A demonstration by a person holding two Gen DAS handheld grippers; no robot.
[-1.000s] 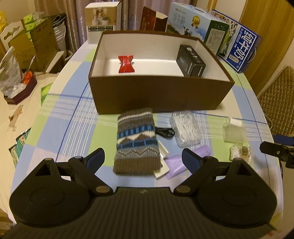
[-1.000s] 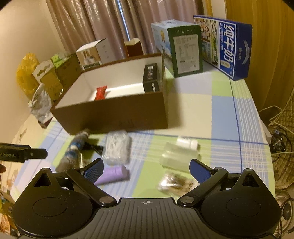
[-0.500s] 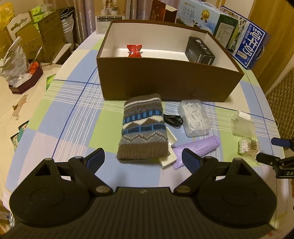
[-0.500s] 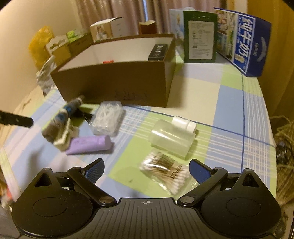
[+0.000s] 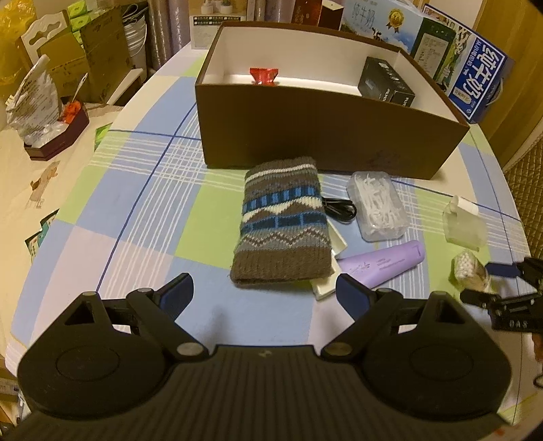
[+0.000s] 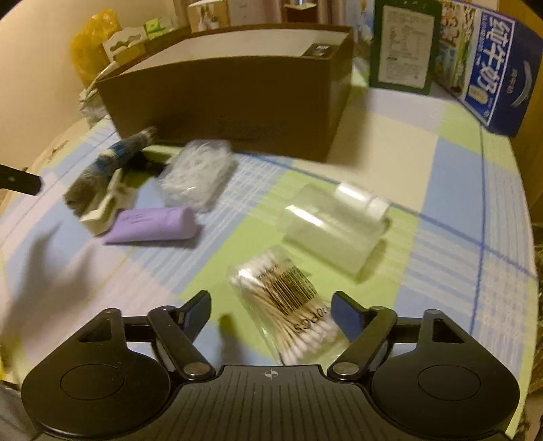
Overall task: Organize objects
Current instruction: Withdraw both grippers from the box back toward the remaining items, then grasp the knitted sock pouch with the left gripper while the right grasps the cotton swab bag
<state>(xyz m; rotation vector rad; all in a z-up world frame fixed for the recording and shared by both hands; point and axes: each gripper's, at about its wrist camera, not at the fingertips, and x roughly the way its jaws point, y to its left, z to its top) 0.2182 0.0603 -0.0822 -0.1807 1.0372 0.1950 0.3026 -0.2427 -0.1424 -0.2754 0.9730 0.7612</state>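
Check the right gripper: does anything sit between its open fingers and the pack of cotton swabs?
Nothing visible does. The right gripper is open and the cotton swab pack already lies partly between its fingers; the clear bottle lies beyond it.

The blue carton (image 6: 488,64) reads "纯牛奶"; the same characters, seemingly, top the green-and-white carton (image 5: 390,23).

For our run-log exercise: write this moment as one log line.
right claw: open, around cotton swab pack | left claw: open, empty | brown box: two items inside
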